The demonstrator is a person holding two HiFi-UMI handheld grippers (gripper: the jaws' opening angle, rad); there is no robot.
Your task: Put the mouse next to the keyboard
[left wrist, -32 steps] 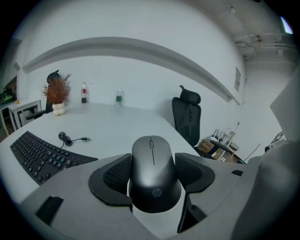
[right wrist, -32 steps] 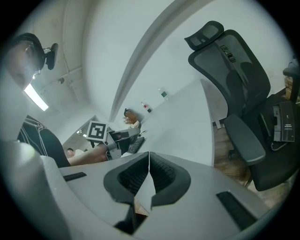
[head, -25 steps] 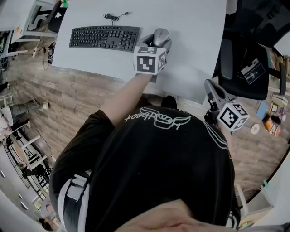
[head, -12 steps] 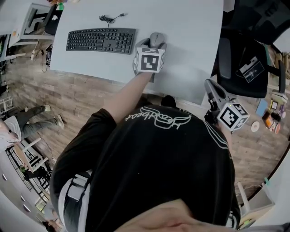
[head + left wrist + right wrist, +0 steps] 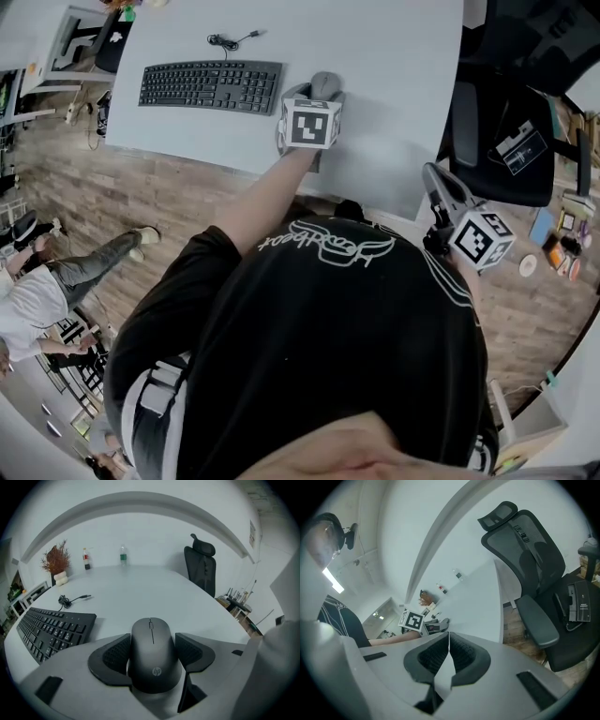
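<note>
A dark grey mouse (image 5: 153, 656) sits between the pads of my left gripper (image 5: 153, 654), which is shut on its sides. In the head view that gripper (image 5: 315, 91) reaches over the white table (image 5: 394, 66) and holds the mouse (image 5: 325, 82) just right of the black keyboard (image 5: 211, 86). The keyboard (image 5: 51, 629) lies to the left in the left gripper view, with its cable (image 5: 70, 600) coiled behind it. I cannot tell if the mouse touches the tabletop. My right gripper (image 5: 449, 656) is shut on nothing and hangs off the table's near right corner (image 5: 439, 186).
A black office chair (image 5: 506, 122) stands right of the table, close to the right gripper. Two bottles (image 5: 123, 555) and a dried plant (image 5: 56, 562) stand at the table's far end. A person (image 5: 42, 295) walks on the wooden floor at the left.
The left gripper and mouse stay in nearly the same place beside the keyboard. The right gripper has not moved. The person on the floor at the left has walked on.
</note>
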